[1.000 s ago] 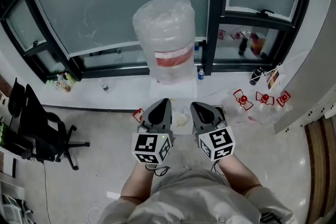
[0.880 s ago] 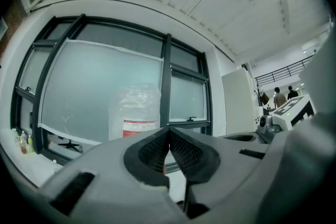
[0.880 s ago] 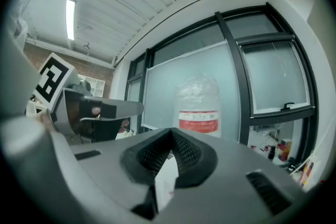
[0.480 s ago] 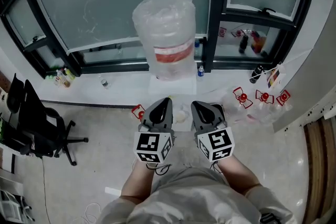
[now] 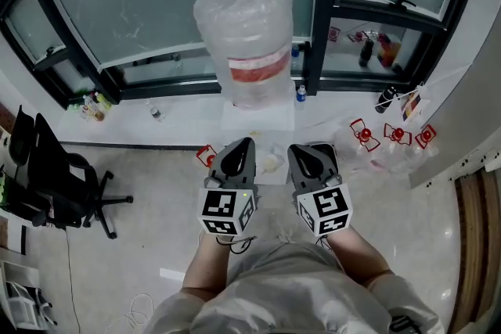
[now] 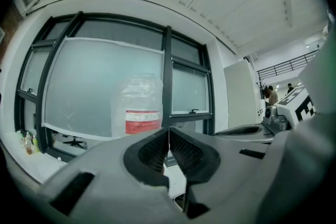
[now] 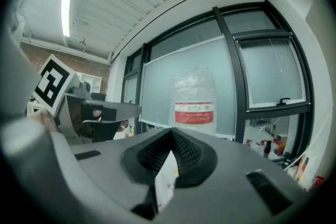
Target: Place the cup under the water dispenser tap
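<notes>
The water dispenser (image 5: 258, 118) stands by the window, topped by a big plastic-wrapped bottle (image 5: 246, 35) with a red label. The bottle (image 6: 142, 107) is straight ahead in the left gripper view, and the same bottle (image 7: 194, 102) shows in the right gripper view. Both grippers are held level, side by side, just short of the dispenser. My left gripper (image 5: 241, 146) is shut with nothing between its pads (image 6: 155, 148). My right gripper (image 5: 301, 151) is shut on a flat white paper cup (image 7: 167, 178) with small coloured print. The tap is hidden behind the grippers.
A black office chair (image 5: 55, 184) stands at the left. Small bottles (image 5: 92, 107) sit on the window ledge. Red-and-white items (image 5: 395, 135) lie on the ledge at the right. Dark window frames (image 5: 322, 12) rise behind the dispenser. People stand far off (image 6: 272, 94) at the right.
Both grippers stay shut and keep their place before the dispenser. Only the head view has shifted slightly.
</notes>
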The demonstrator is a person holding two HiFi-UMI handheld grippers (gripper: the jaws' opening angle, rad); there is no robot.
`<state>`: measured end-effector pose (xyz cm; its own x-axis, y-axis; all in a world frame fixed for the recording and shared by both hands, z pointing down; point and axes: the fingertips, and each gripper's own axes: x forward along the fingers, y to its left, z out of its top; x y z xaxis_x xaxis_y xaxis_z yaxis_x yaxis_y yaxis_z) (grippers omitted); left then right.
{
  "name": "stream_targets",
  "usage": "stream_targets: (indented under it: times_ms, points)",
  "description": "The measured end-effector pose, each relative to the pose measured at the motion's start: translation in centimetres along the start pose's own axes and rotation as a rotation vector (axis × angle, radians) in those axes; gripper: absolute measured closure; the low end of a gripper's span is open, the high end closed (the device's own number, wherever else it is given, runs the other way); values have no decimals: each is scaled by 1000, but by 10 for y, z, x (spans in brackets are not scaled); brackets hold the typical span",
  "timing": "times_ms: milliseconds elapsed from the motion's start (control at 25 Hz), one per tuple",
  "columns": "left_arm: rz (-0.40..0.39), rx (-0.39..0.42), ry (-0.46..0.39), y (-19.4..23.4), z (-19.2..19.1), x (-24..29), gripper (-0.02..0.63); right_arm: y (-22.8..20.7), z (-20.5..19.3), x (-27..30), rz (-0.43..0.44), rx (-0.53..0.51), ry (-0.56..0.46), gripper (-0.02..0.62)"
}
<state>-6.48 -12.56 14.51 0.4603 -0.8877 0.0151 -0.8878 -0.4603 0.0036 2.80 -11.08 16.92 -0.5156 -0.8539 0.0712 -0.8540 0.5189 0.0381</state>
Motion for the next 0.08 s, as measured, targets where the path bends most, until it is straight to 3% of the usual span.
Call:
stream_targets:
  times_ms: [80]
  points:
    - [3,-4,1,1,-1,2,586,-2,-3,1,0,1,7,568]
